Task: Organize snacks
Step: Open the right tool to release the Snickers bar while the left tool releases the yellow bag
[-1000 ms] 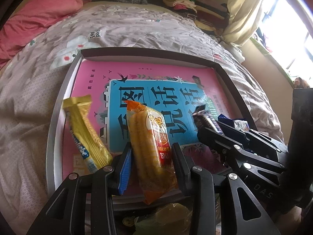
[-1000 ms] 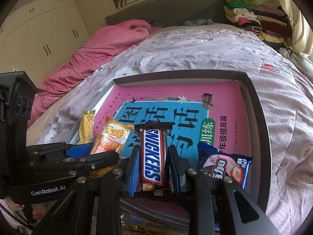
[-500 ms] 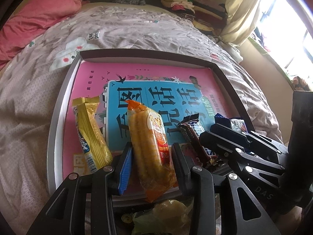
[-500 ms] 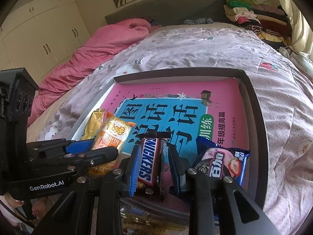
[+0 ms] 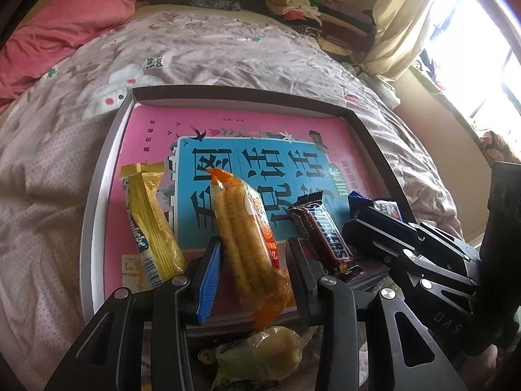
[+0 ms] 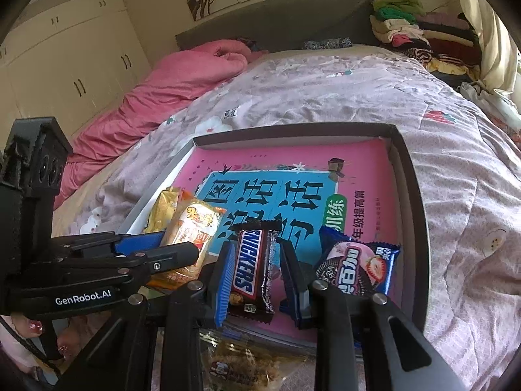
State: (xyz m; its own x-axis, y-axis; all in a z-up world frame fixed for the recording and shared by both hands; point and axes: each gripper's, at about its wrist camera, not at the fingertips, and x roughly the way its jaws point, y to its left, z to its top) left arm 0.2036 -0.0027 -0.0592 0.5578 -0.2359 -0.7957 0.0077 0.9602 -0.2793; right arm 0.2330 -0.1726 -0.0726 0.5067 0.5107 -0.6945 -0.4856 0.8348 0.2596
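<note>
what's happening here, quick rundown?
A person is lining up snacks in a shallow tray on a bed. The left gripper grips an orange cracker pack, the right gripper a Snickers bar, both low over the tray. A yellow wafer pack and a strawberry cookie pack already lie there.

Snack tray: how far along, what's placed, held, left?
Placed: the yellow wafer pack and blue strawberry cookie pack lie in the tray. In hand: left gripper clamps the orange rice-cracker pack, right gripper the Snickers bar, both low over the tray. Left: clear-wrapped snacks outside its near edge.
</note>
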